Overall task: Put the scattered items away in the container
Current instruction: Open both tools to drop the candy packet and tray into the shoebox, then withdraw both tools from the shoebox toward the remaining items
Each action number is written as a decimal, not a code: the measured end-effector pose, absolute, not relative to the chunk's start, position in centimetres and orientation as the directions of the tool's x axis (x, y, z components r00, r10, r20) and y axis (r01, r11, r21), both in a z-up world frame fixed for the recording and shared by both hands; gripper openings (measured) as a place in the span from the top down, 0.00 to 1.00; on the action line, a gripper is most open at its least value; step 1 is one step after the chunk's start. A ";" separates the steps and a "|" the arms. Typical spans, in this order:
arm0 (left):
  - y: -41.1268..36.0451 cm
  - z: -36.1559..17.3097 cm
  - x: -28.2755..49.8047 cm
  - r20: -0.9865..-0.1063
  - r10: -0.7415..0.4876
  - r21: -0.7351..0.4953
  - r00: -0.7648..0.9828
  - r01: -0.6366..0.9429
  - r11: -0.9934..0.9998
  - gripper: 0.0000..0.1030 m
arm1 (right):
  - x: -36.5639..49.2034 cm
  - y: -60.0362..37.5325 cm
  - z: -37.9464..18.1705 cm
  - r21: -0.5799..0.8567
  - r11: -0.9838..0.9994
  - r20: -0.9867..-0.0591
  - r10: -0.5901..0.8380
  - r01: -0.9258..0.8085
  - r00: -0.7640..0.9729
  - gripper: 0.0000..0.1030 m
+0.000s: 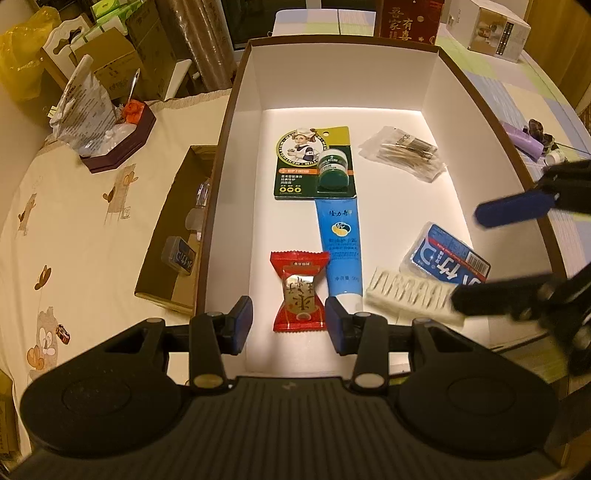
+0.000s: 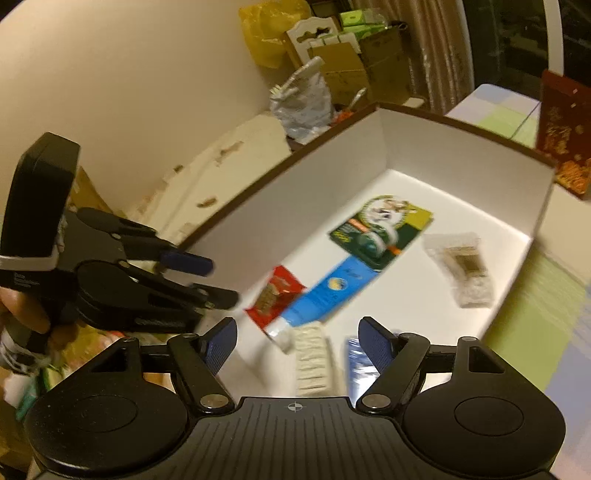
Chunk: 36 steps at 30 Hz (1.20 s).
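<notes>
The white container [image 1: 240, 147] with a brown rim holds a green blister card with a small jar [image 1: 314, 166], a blue tube [image 1: 340, 243], a red sweet wrapper [image 1: 300, 291], a clear packet of swabs [image 1: 404, 153], a blue-white floss pack [image 1: 447, 254] and a white strip of picks [image 1: 410, 299]. My left gripper [image 1: 289, 321] is open over the near end, its fingers either side of the red sweet, which lies on the floor. My right gripper [image 2: 298, 332] is open and empty above the strip of picks [image 2: 312, 354] and the floss pack; in the left wrist view the right gripper [image 1: 468, 258] reaches in from the right.
A brown cardboard box [image 1: 166, 236] with a small plastic case stands left of the container. Behind it are a dark hexagonal tray [image 1: 122, 147] with a plastic bag, stacked cartons and a yellow bag. A purple bottle [image 1: 522, 142] lies right of the container, a red box [image 1: 410, 18] behind.
</notes>
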<state>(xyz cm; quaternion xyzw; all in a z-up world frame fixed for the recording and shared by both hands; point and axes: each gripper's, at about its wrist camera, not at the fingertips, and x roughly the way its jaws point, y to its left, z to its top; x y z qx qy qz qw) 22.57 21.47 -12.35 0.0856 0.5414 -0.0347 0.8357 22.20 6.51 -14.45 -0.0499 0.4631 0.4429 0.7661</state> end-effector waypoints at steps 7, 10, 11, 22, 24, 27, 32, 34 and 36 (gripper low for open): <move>21.1 -12.1 22.0 -0.913 0.029 0.104 0.407 0.163 0.981 0.60 | 21.1 6.1 -13.9 0.156 0.610 -0.848 0.486 -0.777 0.212 0.24; 20.7 -11.9 21.8 -0.913 0.030 0.105 0.407 0.164 0.981 0.59 | 20.2 6.1 -14.0 0.110 0.596 -0.861 0.457 -0.795 0.224 0.24; 20.6 -11.7 21.8 -0.913 0.030 0.105 0.407 0.163 0.981 0.57 | 19.9 6.0 -13.9 0.100 0.592 -0.861 0.455 -0.800 0.229 0.24; 18.7 -9.4 19.7 -0.893 0.051 0.134 0.446 0.158 0.978 0.27 | 16.8 4.3 -11.9 0.071 0.621 -0.817 0.485 -0.781 0.312 0.00; 18.3 -9.0 19.2 -0.891 0.052 0.138 0.451 0.159 0.978 0.24 | 16.3 3.9 -11.6 0.061 0.638 -0.815 0.476 -0.768 0.331 0.00; 18.0 -8.5 18.5 -0.887 0.054 0.137 0.458 0.149 0.979 0.19 | 15.6 3.4 -11.4 0.041 0.658 -0.816 0.457 -0.752 0.355 0.00; 17.2 -7.4 17.1 -0.883 0.055 0.131 0.466 0.134 0.982 0.16 | 14.3 2.5 -11.3 0.034 0.673 -0.813 0.449 -0.739 0.372 0.00; 16.9 -7.0 16.5 -0.879 0.050 0.126 0.474 0.129 0.984 0.15 | 13.9 2.1 -11.1 0.037 0.679 -0.810 0.450 -0.734 0.376 0.00; 16.7 -6.6 16.0 -0.877 0.049 0.122 0.479 0.121 0.985 0.14 | 13.5 1.8 -10.9 0.039 0.687 -0.808 0.449 -0.725 0.382 0.00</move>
